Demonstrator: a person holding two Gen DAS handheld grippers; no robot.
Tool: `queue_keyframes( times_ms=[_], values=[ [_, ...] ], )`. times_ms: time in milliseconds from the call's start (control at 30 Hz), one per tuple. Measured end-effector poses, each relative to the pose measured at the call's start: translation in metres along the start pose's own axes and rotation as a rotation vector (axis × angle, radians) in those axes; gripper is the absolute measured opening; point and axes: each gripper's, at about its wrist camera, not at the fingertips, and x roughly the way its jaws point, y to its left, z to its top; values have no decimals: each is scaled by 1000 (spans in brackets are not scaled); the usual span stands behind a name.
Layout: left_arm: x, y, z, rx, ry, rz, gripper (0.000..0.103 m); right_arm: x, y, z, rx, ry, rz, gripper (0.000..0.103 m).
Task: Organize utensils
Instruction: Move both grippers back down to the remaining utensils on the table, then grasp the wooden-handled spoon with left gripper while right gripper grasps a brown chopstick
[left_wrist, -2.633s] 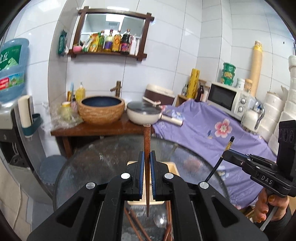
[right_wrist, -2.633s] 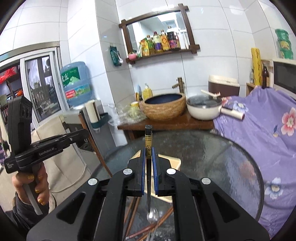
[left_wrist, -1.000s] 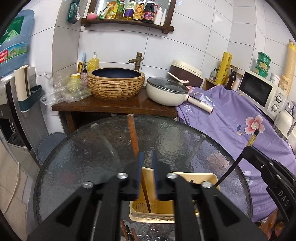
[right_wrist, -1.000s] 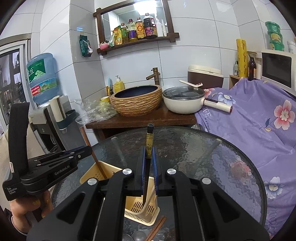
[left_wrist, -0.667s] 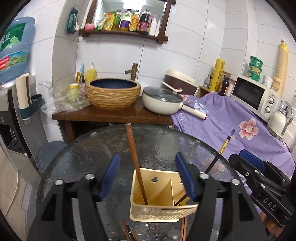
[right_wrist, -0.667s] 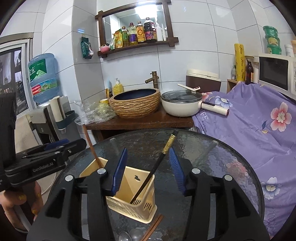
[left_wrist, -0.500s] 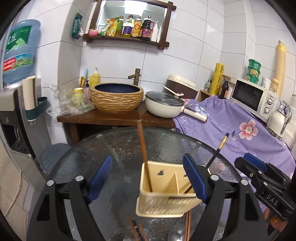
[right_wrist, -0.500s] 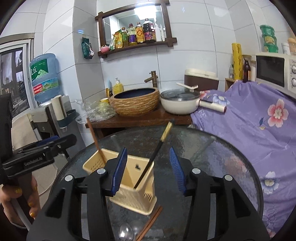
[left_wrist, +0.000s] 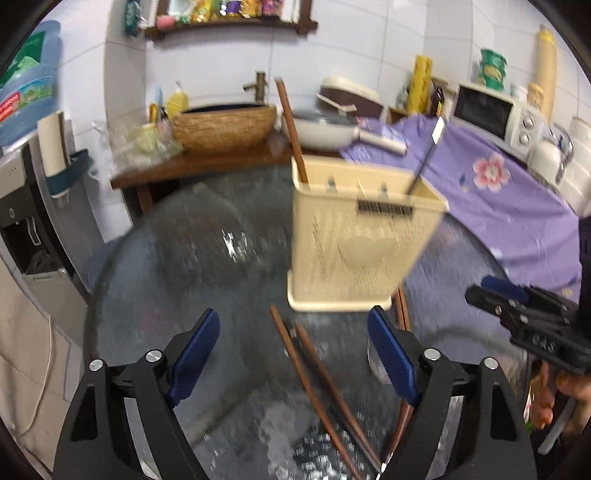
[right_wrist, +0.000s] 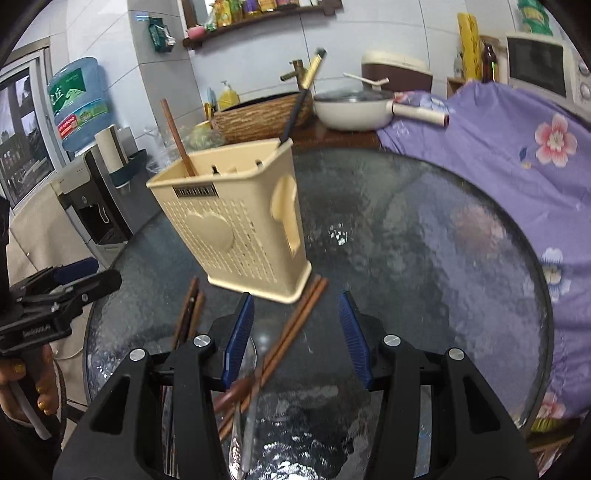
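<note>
A cream plastic utensil holder (left_wrist: 354, 251) (right_wrist: 236, 221) stands on the round glass table. A brown chopstick (left_wrist: 291, 129) (right_wrist: 175, 133) leans in its left compartment. A black, gold-tipped chopstick (left_wrist: 424, 162) (right_wrist: 299, 103) leans in its right one. My left gripper (left_wrist: 291, 321) is low in front of the holder, jaws wide and closing. Loose brown chopsticks (left_wrist: 314, 373) lie on the glass under the gap, unpinched. My right gripper (right_wrist: 295, 299) is open above another brown pair (right_wrist: 295, 325) and a metal spoon (right_wrist: 243, 424). Each gripper shows in the other's view (left_wrist: 491, 290) (right_wrist: 99, 273).
The glass table (right_wrist: 424, 240) curves off near the right. Behind it are a purple flowered cloth (right_wrist: 498, 140), a white pan (right_wrist: 351, 107), a woven basin (right_wrist: 258, 118) on a wooden stand and a microwave (left_wrist: 487, 110). A water dispenser (right_wrist: 96, 192) stands at left.
Both grippers let go of their chopsticks, which now stand in the holder. Both jaws opened, and both hands came down and back toward the loose utensils on the glass.
</note>
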Motion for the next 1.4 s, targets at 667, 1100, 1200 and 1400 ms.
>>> queue_keyframes(
  times_ms=[667,1100,1200,1400],
  values=[
    [36,-74,-68,187,241,-175,48,67,-15,-13,82,237,0,33],
    [49,-90,-81,215,288,-178,38,105,1,-3,72,328,-41,22],
    [54,-90,-83,214,299,-173,36,108,6,-1,66,339,-47,22],
    [62,-89,-88,217,308,-165,27,113,13,5,28,349,-80,17]
  ],
)
